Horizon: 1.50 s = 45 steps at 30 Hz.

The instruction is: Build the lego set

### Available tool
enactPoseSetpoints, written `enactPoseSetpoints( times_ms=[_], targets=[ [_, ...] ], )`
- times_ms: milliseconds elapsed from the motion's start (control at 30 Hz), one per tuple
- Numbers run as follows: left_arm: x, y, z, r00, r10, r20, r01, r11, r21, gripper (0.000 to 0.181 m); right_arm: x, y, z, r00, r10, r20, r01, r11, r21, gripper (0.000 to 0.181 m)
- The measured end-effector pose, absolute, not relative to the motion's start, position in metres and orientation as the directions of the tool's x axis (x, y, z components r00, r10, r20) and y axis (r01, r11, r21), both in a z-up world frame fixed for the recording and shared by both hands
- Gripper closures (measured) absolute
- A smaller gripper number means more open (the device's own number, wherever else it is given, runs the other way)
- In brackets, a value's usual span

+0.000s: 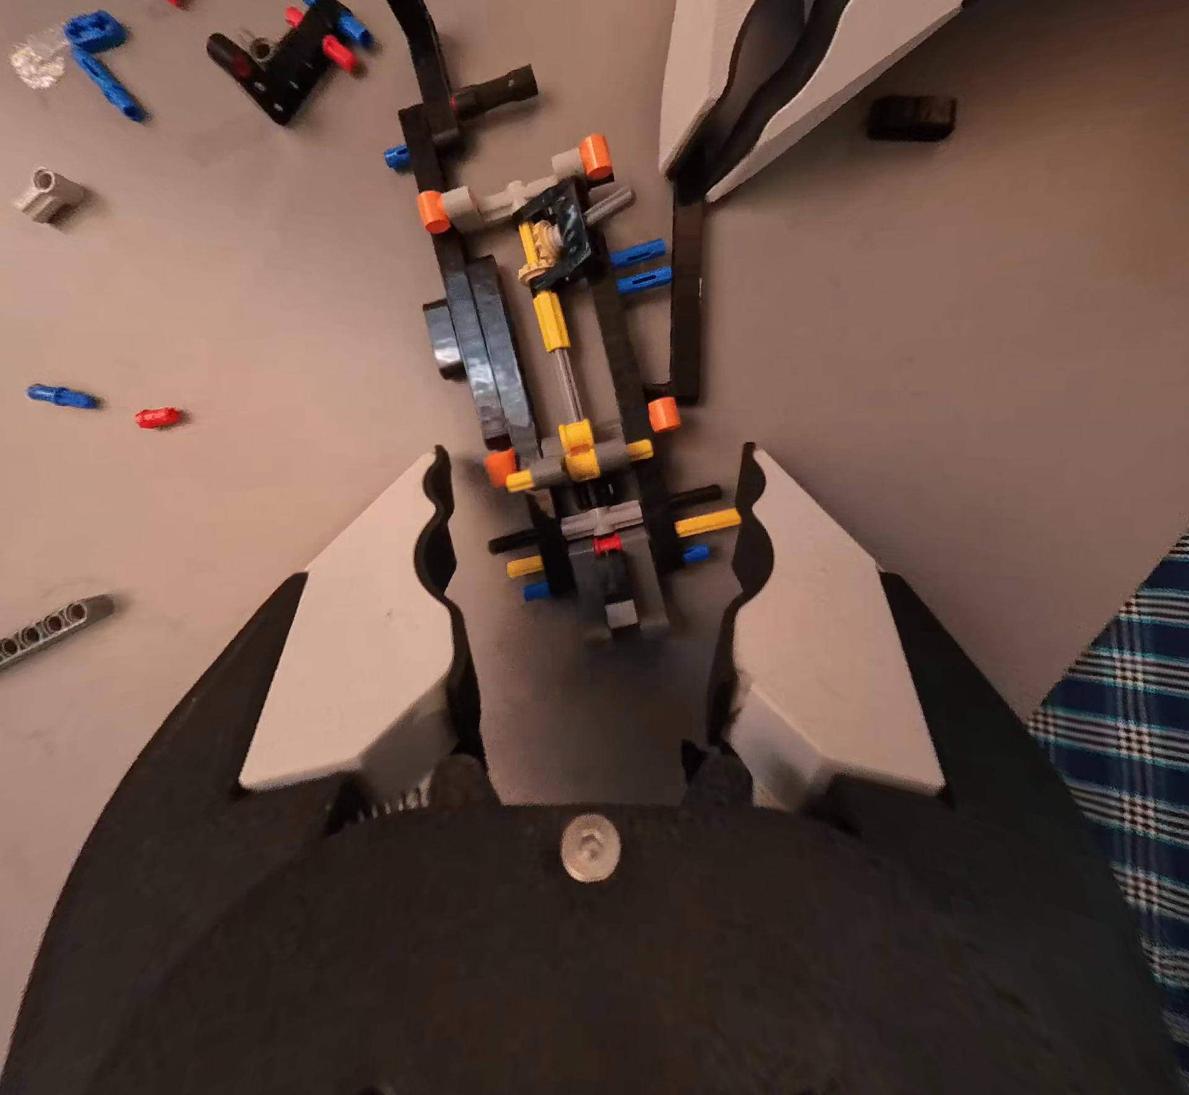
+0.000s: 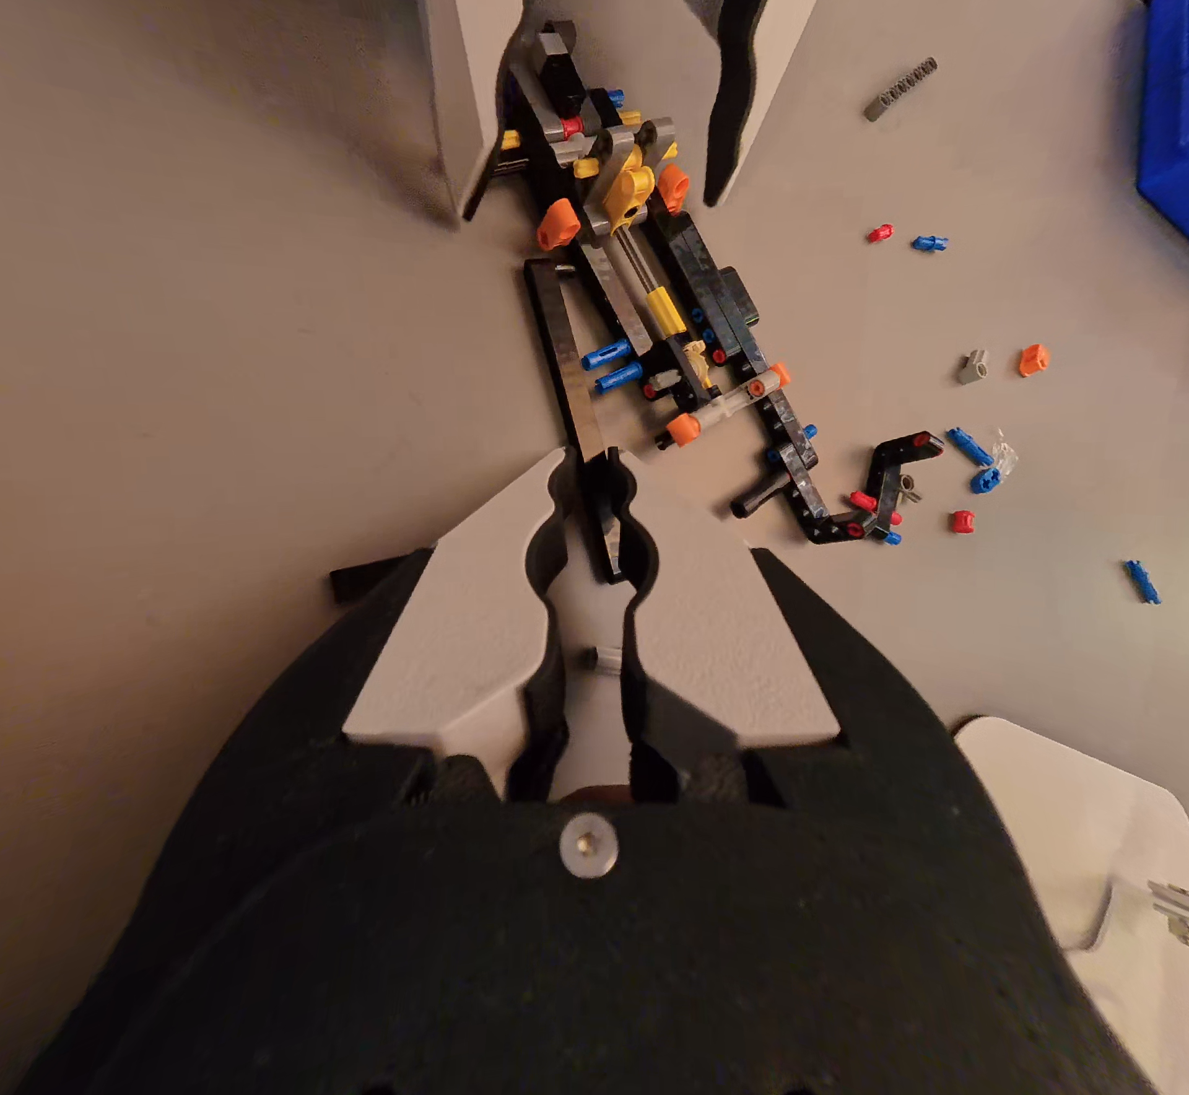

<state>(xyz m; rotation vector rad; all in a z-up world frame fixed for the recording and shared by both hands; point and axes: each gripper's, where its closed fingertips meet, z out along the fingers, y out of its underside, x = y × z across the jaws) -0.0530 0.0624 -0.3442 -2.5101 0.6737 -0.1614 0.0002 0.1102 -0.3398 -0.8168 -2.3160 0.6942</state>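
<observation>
A partly built Lego chassis [image 1: 550,324] of black beams with yellow, grey, orange and blue parts lies flat on the tan table. My left gripper [image 1: 595,466] is open, with its jaws on either side of the chassis's near end, not closed on it. My right gripper [image 2: 590,459] is shut on one end of a long black beam [image 2: 566,356]. The beam lies alongside the chassis [image 2: 663,305], and its far end reaches an orange bush on it. The right gripper [image 1: 691,182] and the beam [image 1: 685,305] also show in the left wrist view, and the left gripper [image 2: 589,205] in the right wrist view.
Loose blue and red pins, a grey connector [image 1: 48,195], a grey beam [image 1: 55,623] and a black angled sub-assembly [image 1: 283,67] lie left of the chassis. A small black piece [image 1: 910,118] lies right of it. A blue bin [image 2: 1168,131], a white tray [image 2: 1061,807] and plaid cloth [image 1: 1126,742] sit at the edges. Spacing between my two grippers at the tips: around 8 cm. My right tips are roughly 7 cm from the small black piece [image 1: 910,118].
</observation>
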Motion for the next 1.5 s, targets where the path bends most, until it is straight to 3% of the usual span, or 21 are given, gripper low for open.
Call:
enactPoseSetpoints(
  times_ms=[333,1500],
  targets=[
    [-0.053,0.068,-0.345,0.86,-0.509,-0.02,-0.443,-0.727,-0.525,0.124,0.0,0.11,-0.34,-0.646,0.679,0.349,0.373,0.68,-0.632,0.175],
    [-0.054,0.07,-0.344,0.795,-0.604,-0.059,-0.532,-0.648,-0.545,0.128,0.004,0.107,-0.329,-0.652,0.65,0.391,0.311,0.699,-0.644,0.175]
  ],
)
